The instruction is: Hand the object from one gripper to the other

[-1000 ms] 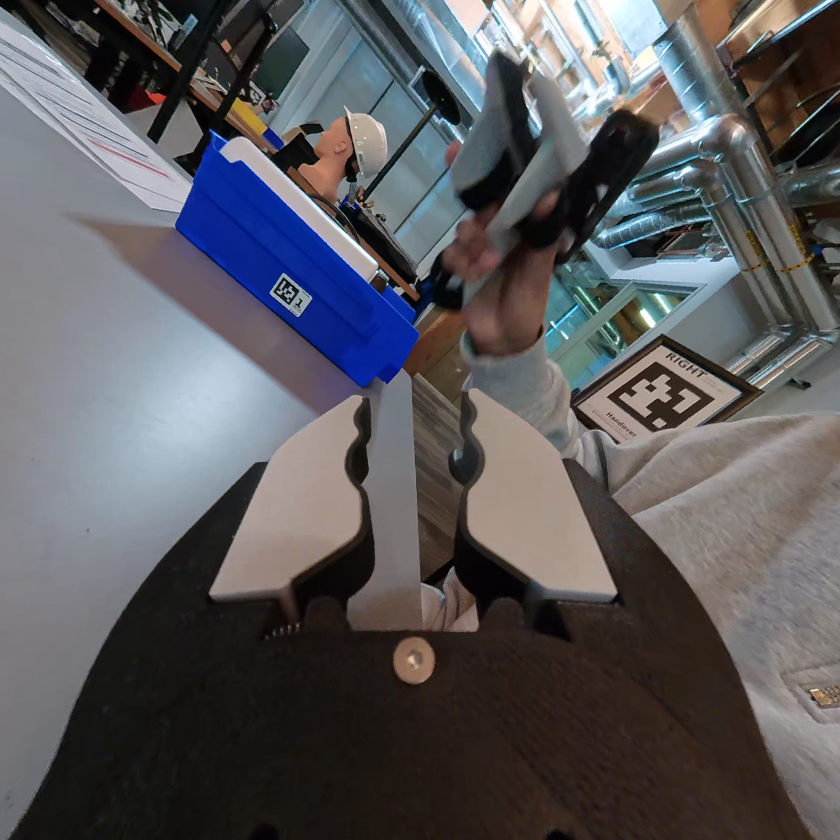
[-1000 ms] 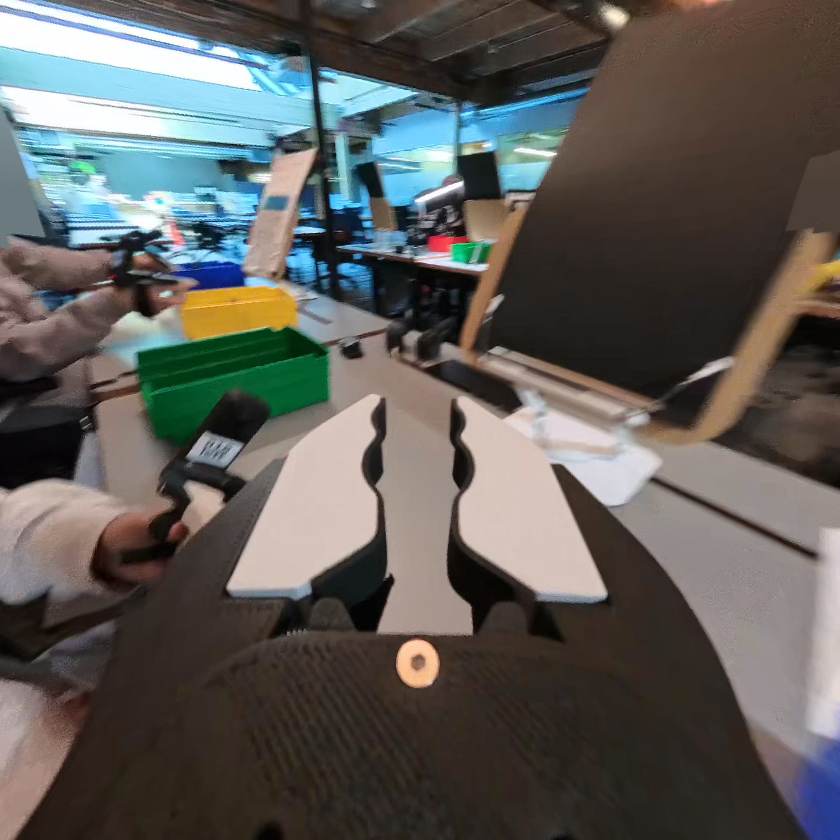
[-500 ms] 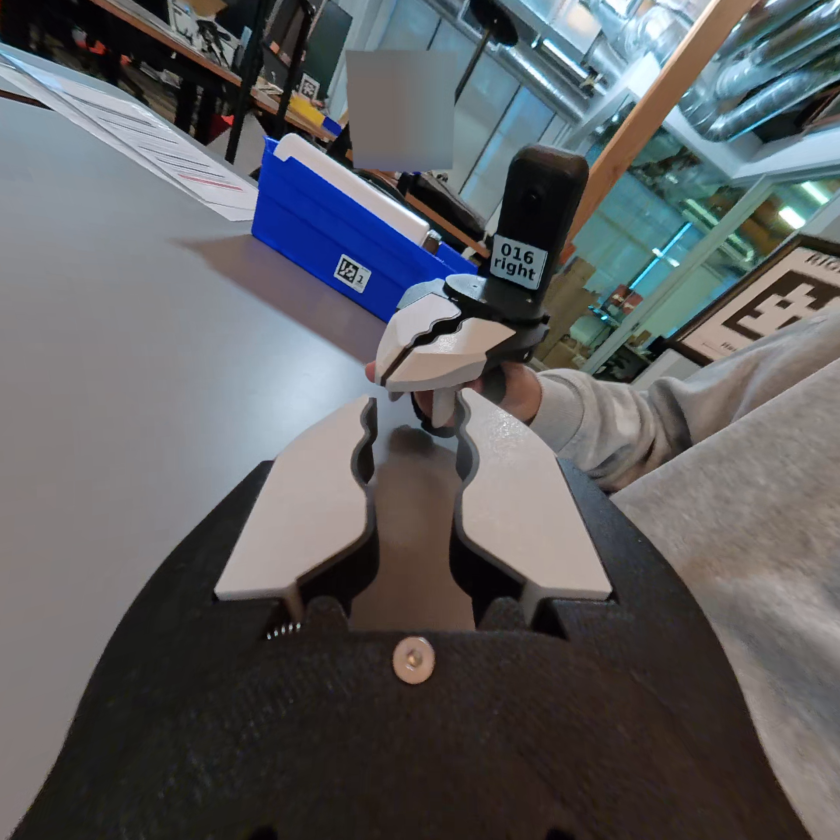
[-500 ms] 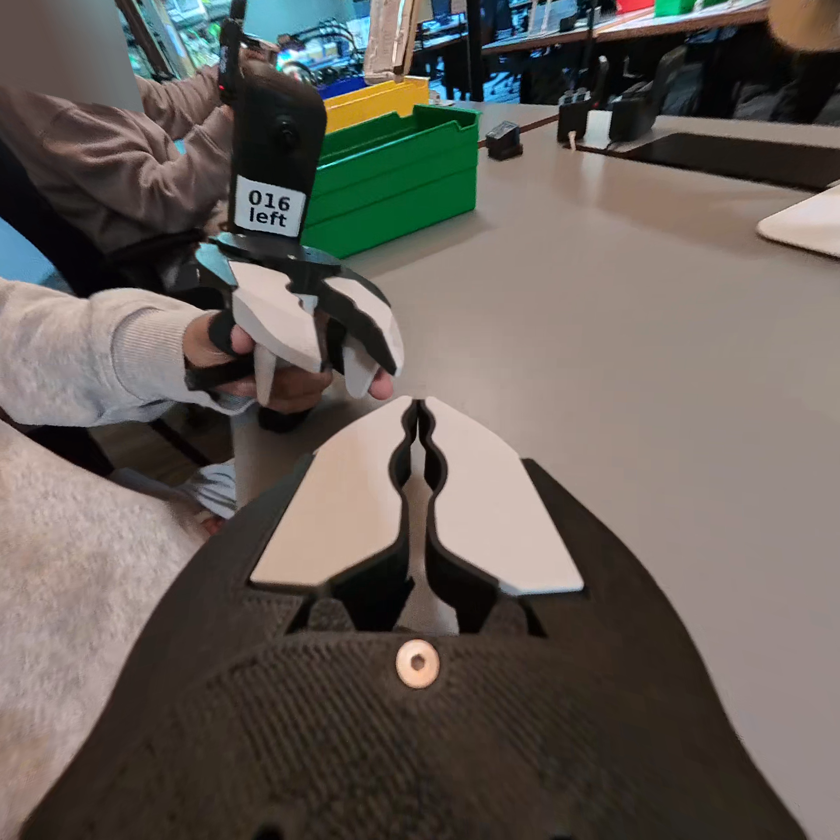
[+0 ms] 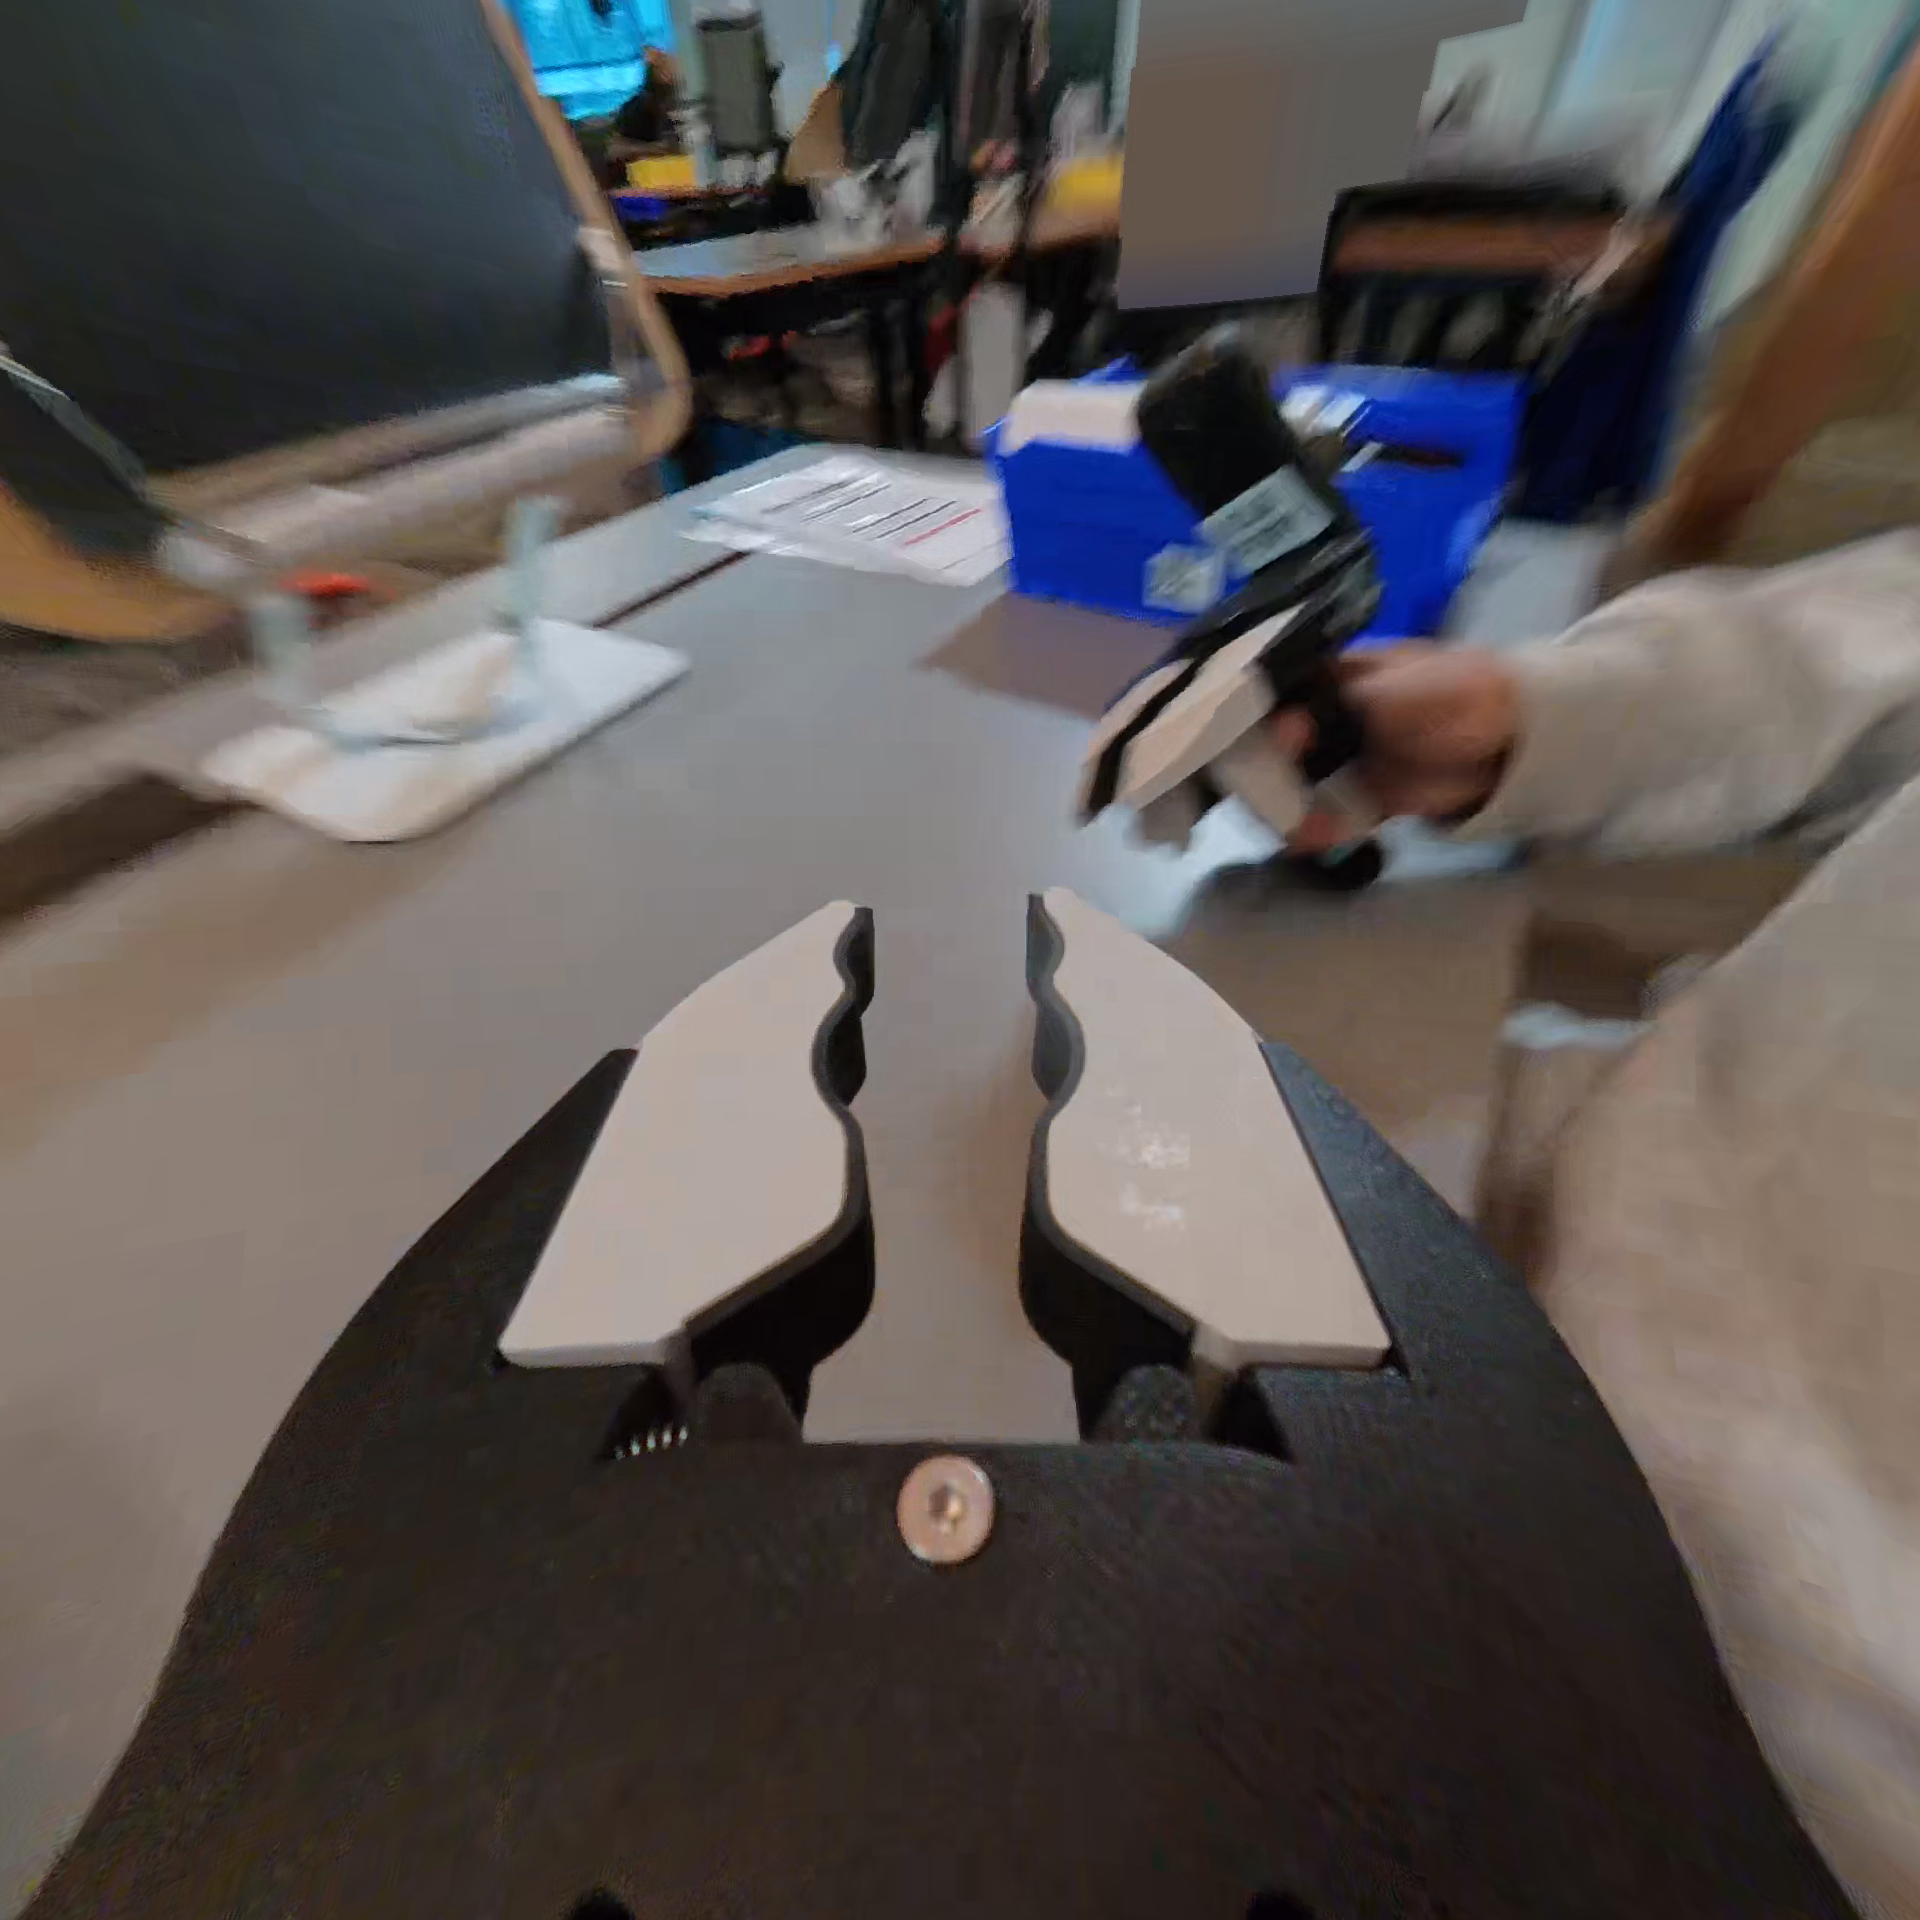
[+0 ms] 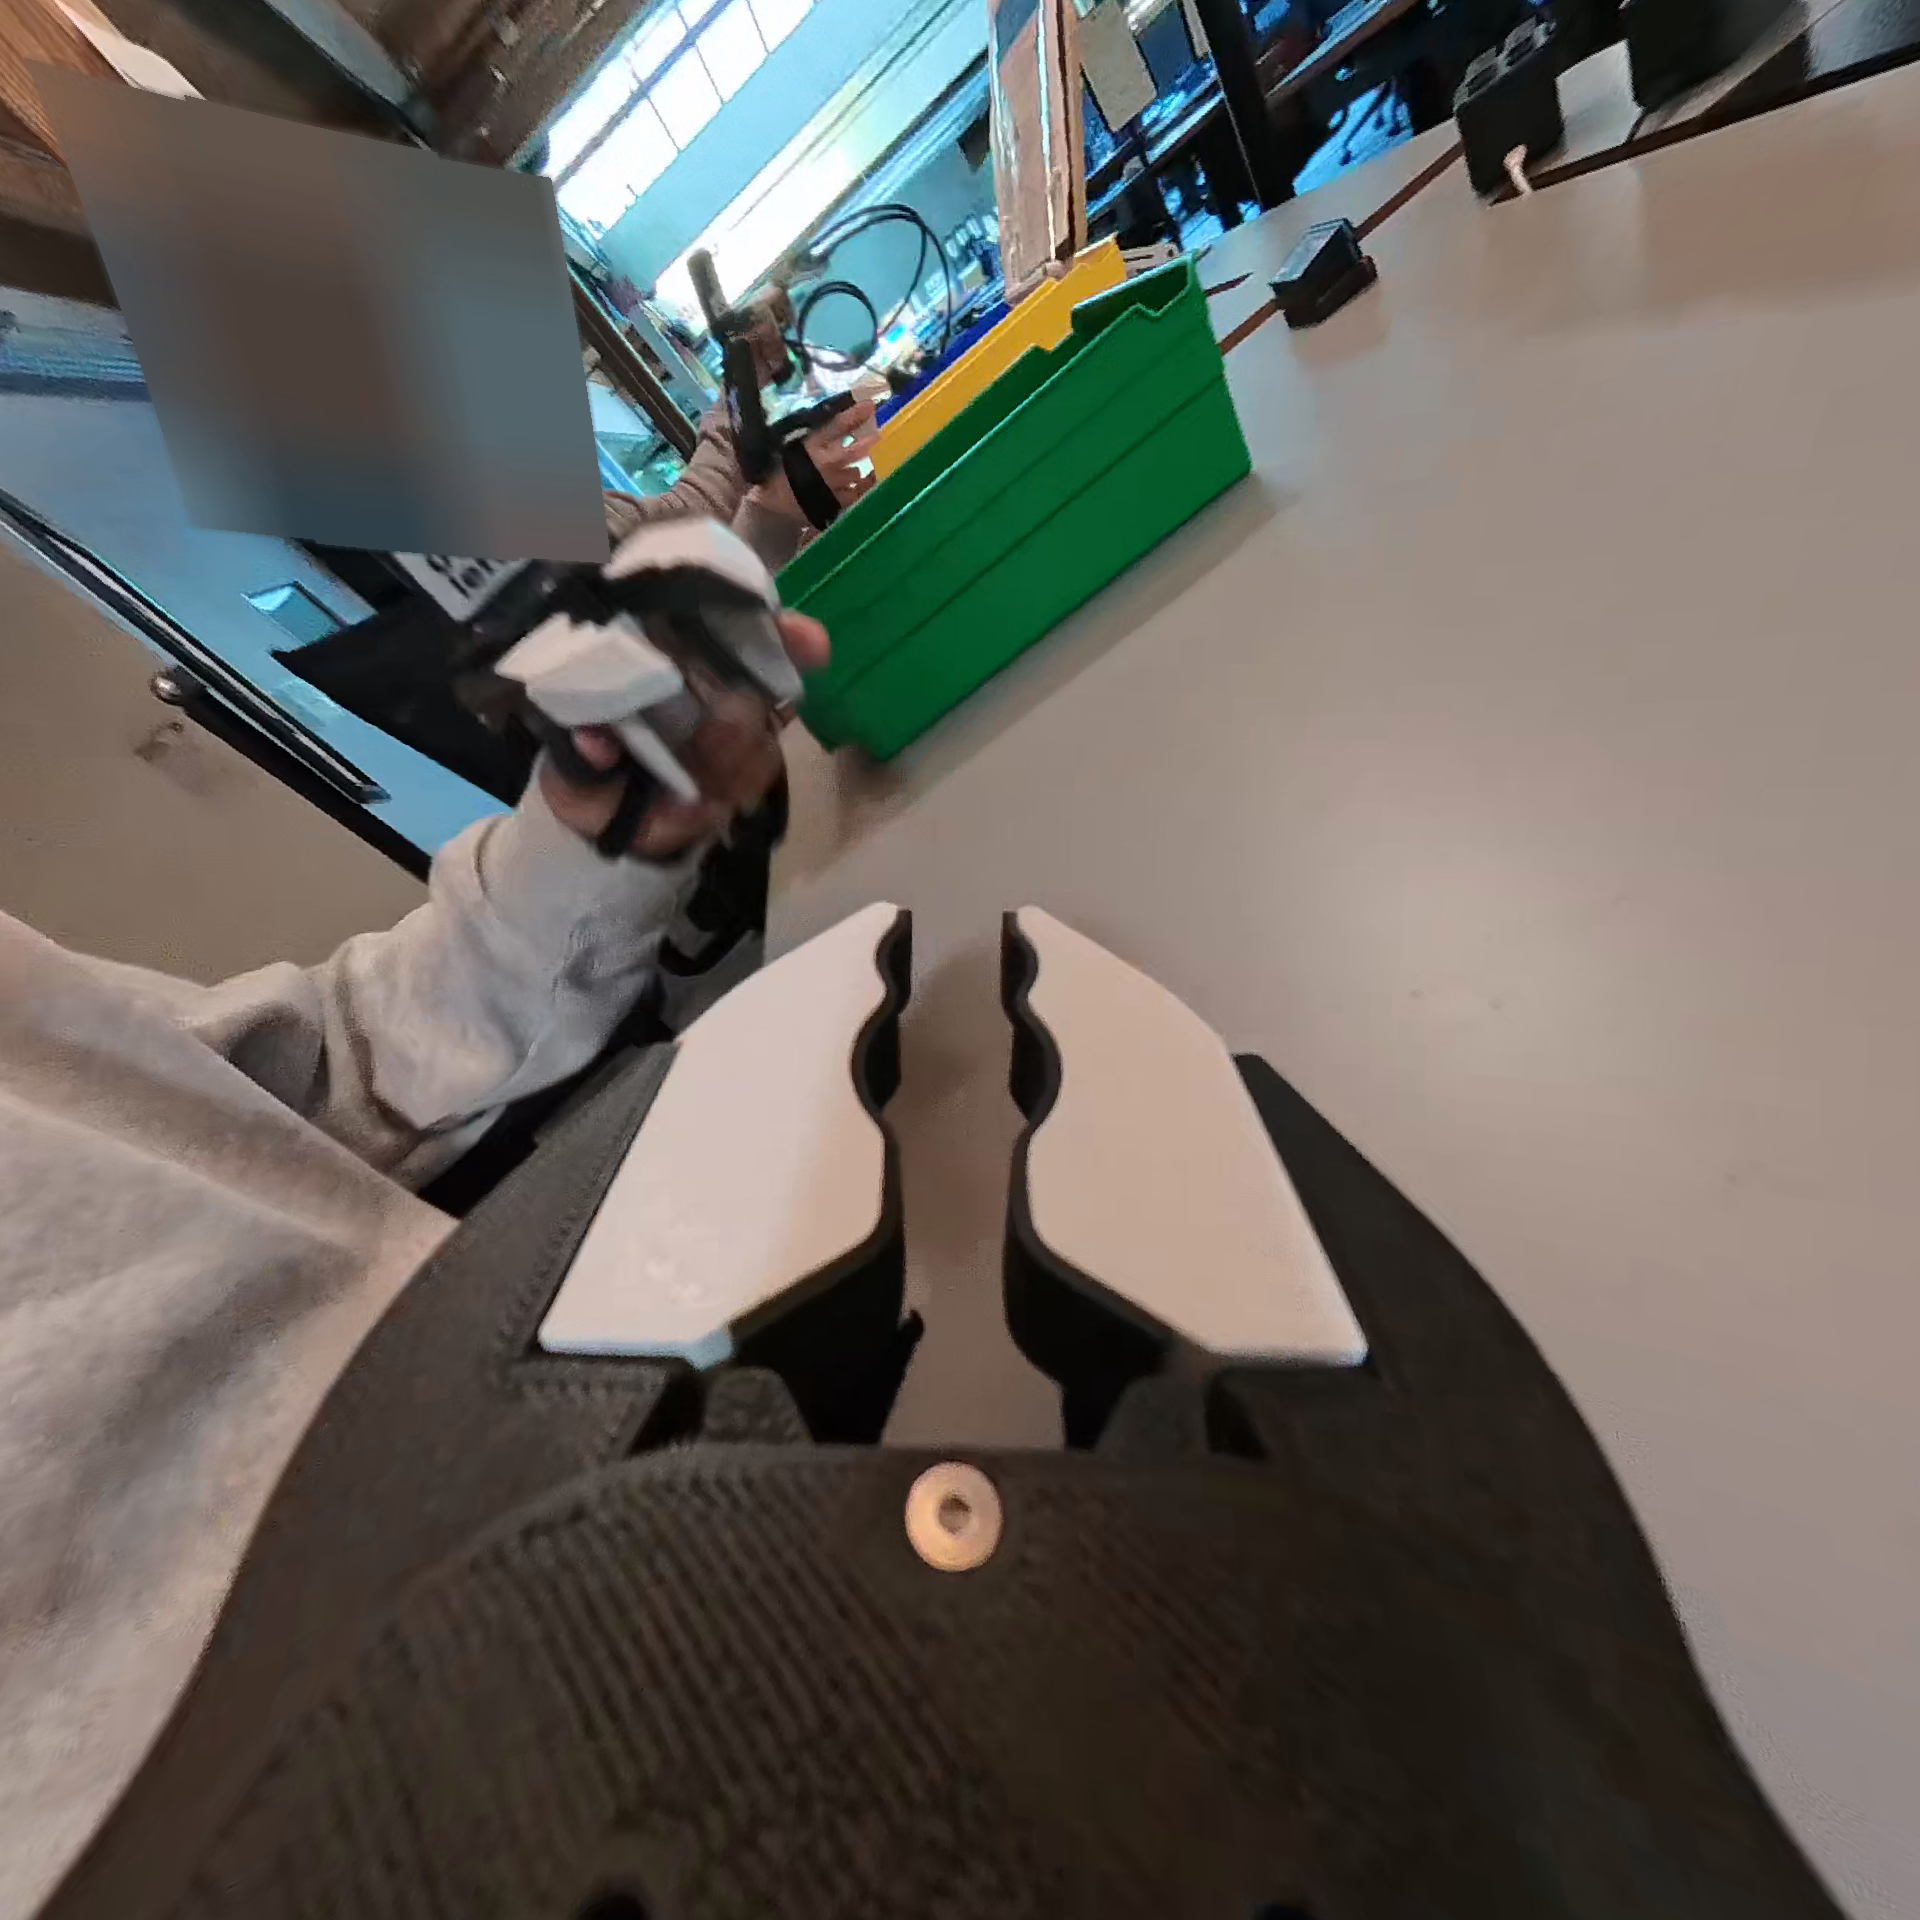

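No object for handing over shows in either view. My left gripper point(image 5: 948, 909) is open and empty, low over the grey table point(image 5: 520, 1039). My right gripper point(image 6: 956, 920) is open with a narrower gap and nothing between the fingers, also over the table point(image 6: 1507, 831). In the left wrist view the right gripper point(image 5: 1195, 717) is blurred, ahead and to the right, held in a hand. In the right wrist view the left gripper point(image 6: 644, 644) is held up at the left, off the table edge, with its white fingers point(image 6: 582, 665) apart.
A blue bin point(image 5: 1091, 520) and a paper sheet point(image 5: 862, 514) lie at the far side. A white stand base point(image 5: 447, 717) sits at the left under a dark panel. A green bin point(image 6: 1018, 561), a yellow bin point(image 6: 997, 353) and a small black device point(image 6: 1325, 275) stand far left. One gripper's finger ends stand about 12 centimetres off the other's.
The left wrist view has swung left across the table, so the right gripper now sits off to its right. My right gripper's fingers have opened from nearly shut. Both grippers have drawn apart.
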